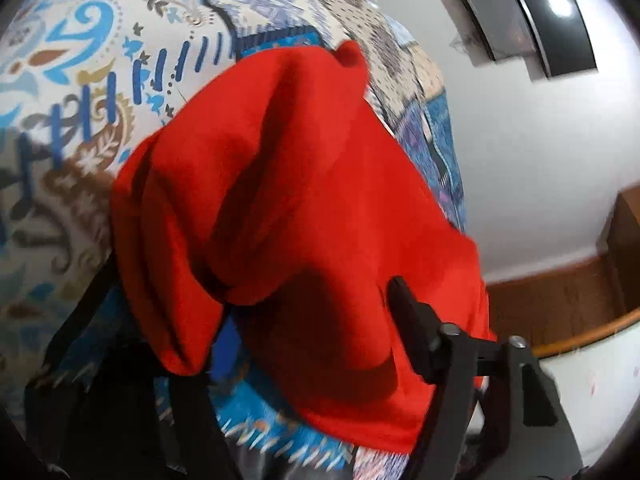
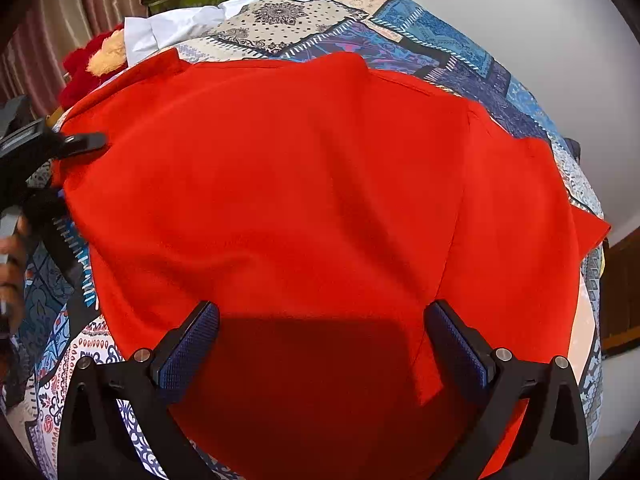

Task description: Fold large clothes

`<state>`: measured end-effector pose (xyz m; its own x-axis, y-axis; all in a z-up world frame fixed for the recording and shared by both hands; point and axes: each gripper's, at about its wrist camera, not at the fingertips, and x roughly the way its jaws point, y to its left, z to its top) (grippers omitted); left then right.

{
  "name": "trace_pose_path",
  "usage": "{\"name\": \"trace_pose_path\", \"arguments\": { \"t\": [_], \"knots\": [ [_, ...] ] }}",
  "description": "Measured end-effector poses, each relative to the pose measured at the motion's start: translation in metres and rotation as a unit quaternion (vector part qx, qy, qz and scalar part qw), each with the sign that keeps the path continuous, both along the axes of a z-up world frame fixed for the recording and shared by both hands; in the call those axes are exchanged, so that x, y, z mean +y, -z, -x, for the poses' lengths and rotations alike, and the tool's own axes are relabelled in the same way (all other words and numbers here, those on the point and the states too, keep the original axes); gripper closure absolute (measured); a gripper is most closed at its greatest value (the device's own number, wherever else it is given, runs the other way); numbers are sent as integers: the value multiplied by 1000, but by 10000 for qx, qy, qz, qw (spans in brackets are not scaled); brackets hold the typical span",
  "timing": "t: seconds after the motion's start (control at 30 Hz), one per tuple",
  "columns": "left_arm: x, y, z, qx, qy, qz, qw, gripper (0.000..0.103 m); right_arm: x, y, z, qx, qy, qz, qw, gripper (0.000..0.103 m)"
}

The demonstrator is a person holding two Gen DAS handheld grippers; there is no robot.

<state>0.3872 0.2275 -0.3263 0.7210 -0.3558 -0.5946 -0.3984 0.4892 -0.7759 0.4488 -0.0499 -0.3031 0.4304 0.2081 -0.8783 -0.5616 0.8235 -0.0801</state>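
A large red garment [image 2: 304, 184] lies spread over a patterned blue and cream bedspread [image 2: 440, 44]. My right gripper [image 2: 322, 312] hovers open just above the garment's near part, with nothing between its blue pads [image 2: 188, 352]. My left gripper [image 2: 76, 178] is at the garment's left edge, and its black fingers [image 2: 84, 142] stand apart around that edge. In the left wrist view the red garment [image 1: 300, 184] is bunched in thick folds between the fingers of the left gripper [image 1: 256, 280]. One finger [image 1: 408, 320] shows beside the cloth and the other is mostly hidden under it.
A white cloth [image 2: 168, 32] and a red and yellow plush toy [image 2: 96, 64] lie at the bed's far left. Curtains [image 2: 80, 0] hang behind them. A hand [image 2: 12, 248] holds the left gripper. The white wall [image 1: 540, 160] has wooden trim [image 1: 560, 300] right of the bed.
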Motion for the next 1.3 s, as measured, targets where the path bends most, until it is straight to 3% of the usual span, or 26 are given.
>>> {"name": "trace_pose_path", "arguments": {
  "t": [0.13,0.23,0.33,0.47,0.57,0.77,0.87,1.03,1.17,1.23,1.3],
  "knots": [
    [3,8,-9,120,-306,125,9994,62,2,-2,2,30,-12,14,10000,0],
    [-7,-7,-13,190,-349,-360,9986,75,7,-8,3,67,-30,89,9999,1],
    [-19,-30,-10,118,-327,-934,9950,82,14,-26,5,-216,-97,8,9997,1],
    [-32,-64,-6,-107,-246,-1696,9852,86,33,-52,-2,-456,-198,-335,9982,1],
    [-39,-91,-6,-211,-148,-2211,9749,86,56,-56,-12,-526,-339,-292,9976,1],
    [-46,-119,-13,-203,75,-2708,9624,87,100,-13,-23,-176,-699,297,9970,1],
    [-51,-115,-16,-49,96,-3014,9534,87,97,-9,-24,76,-668,137,9976,1],
    [-66,-130,-20,-148,164,-3527,9355,87,55,-35,-24,215,-417,-312,9984,1],
    [-106,-163,-30,-517,430,-4129,9083,87,-16,-62,-24,-128,193,-520,9984,1],
    [-140,-180,-40,-706,691,-4532,8859,87,-57,-73,-25,-246,613,-624,9959,1],
    [-189,-194,-49,-937,997,-5006,8548,88,-101,-82,-24,-351,1123,-684,9907,1]
  ]
}}
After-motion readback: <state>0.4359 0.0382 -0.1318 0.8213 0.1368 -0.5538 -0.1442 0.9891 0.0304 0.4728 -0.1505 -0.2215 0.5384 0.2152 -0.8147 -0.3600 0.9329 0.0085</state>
